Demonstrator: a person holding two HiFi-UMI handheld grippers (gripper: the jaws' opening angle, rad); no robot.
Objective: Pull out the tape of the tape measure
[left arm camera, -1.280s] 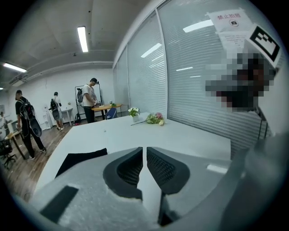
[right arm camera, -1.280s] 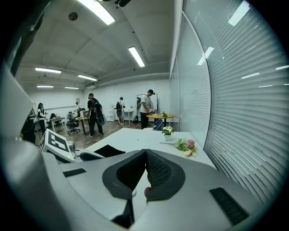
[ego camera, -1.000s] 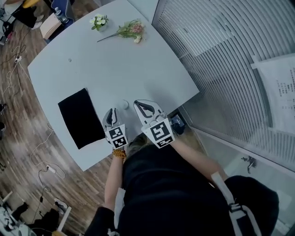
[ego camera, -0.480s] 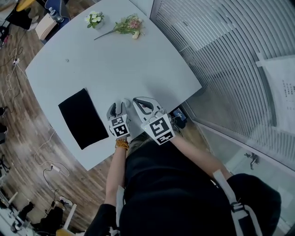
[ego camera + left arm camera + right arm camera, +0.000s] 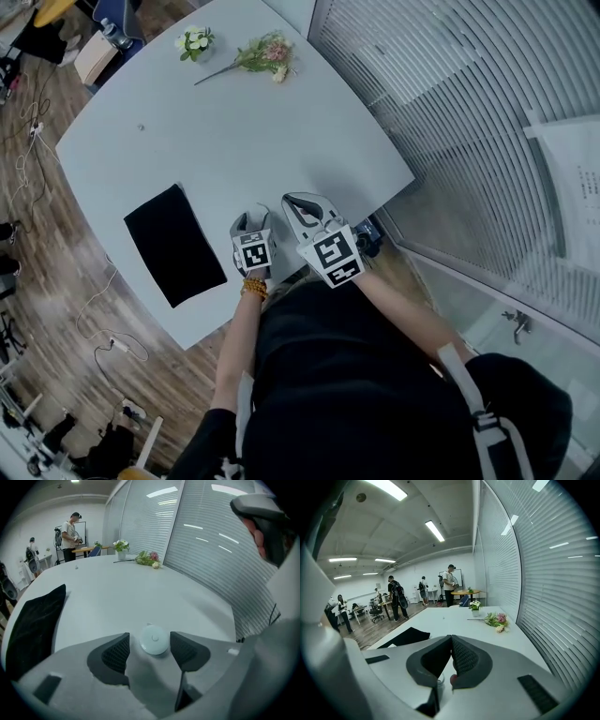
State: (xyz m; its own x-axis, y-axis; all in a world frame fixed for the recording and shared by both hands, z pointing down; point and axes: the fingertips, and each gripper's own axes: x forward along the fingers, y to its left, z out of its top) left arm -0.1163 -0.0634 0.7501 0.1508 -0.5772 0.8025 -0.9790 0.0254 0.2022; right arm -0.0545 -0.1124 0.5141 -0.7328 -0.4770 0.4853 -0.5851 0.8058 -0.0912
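A small round white tape measure [image 5: 154,640] lies on the pale table [image 5: 234,141] near its front edge. In the left gripper view it sits between the tips of my left gripper [image 5: 151,648], whose jaws are opening; the pads stand clear of it on both sides. No tape shows outside the case. My right gripper [image 5: 451,656] is shut, pads together, raised beside the left one [image 5: 251,220] and aimed across the table. A small red bit [image 5: 452,678] shows low between its pads; I cannot tell what it is. In the head view the right gripper [image 5: 302,202] hovers just right of the left.
A black mat [image 5: 173,244] lies on the table to the left. A pink flower sprig [image 5: 262,58] and a small pot of white flowers [image 5: 194,41] sit at the far end. Slatted blinds [image 5: 450,112] line the right side. People stand far back in the room.
My left gripper has moved right, up to the tape measure and close beside the right gripper. The right gripper has barely moved.
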